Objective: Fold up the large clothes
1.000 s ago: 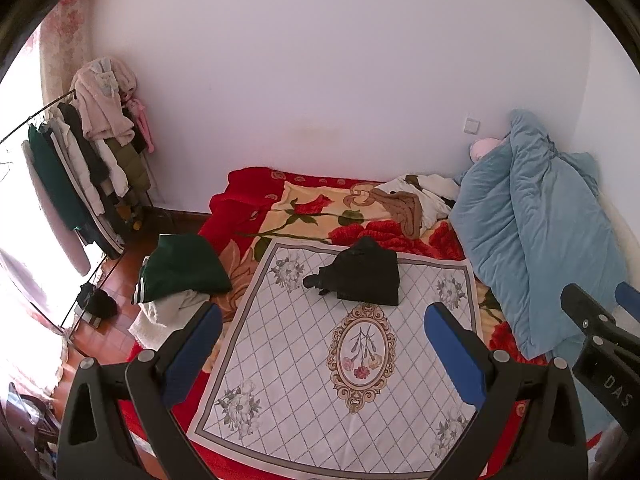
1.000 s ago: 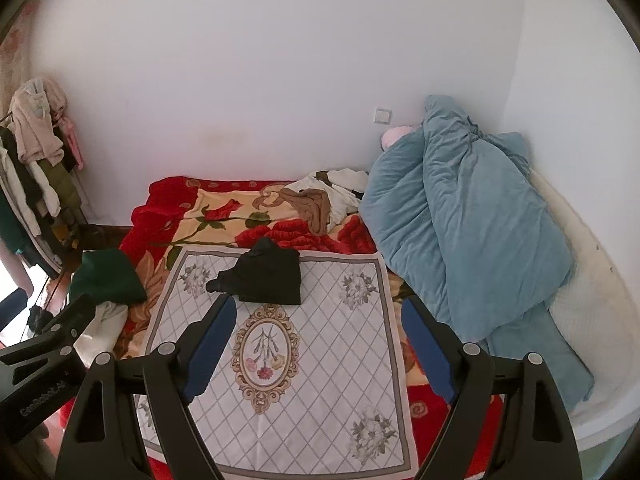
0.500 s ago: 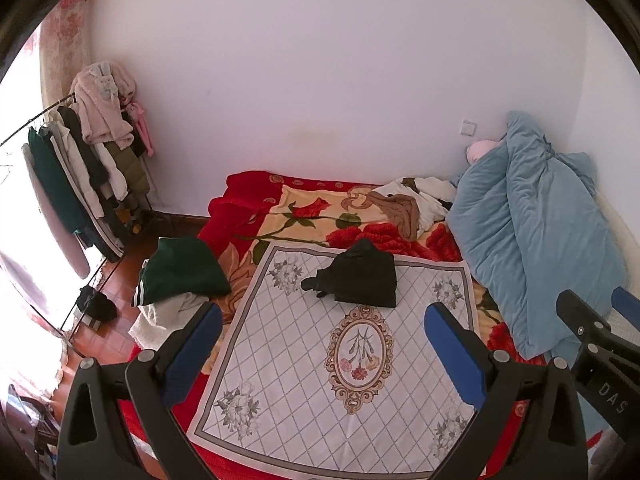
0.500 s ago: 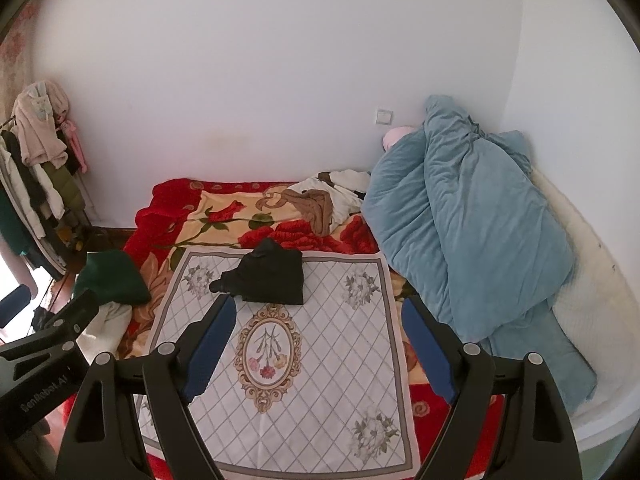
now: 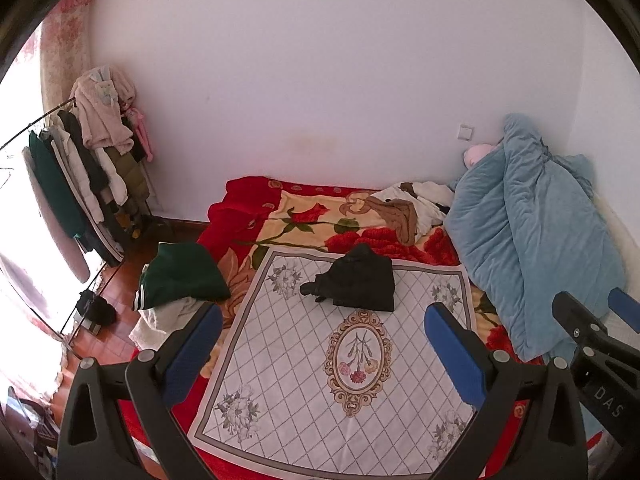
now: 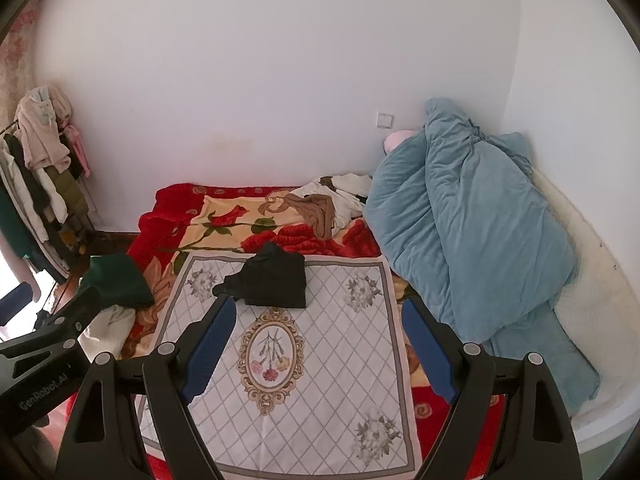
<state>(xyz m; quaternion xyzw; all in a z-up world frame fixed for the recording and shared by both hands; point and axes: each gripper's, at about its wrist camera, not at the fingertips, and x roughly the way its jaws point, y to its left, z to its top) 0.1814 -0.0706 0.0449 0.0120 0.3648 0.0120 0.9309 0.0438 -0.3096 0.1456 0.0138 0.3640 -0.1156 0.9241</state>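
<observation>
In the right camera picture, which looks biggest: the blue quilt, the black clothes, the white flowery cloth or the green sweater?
1. Puffy blue quilt, about tied with
2. white diamond-patterned flowery cloth (too close to rank)
3. Folded black clothes
4. Dark green sweater, partly hidden

The right gripper (image 6: 316, 314) hangs above the white patterned cloth (image 6: 320, 360), jaws wide and empty. A folded black garment (image 6: 276, 278) lies on the cloth's far end.

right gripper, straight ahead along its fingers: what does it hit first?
Probably the white patterned cloth on the bed, near its oval medallion. The right gripper is open and empty, angled down at it. The black garment lies farther on; depth is uncertain.
</observation>
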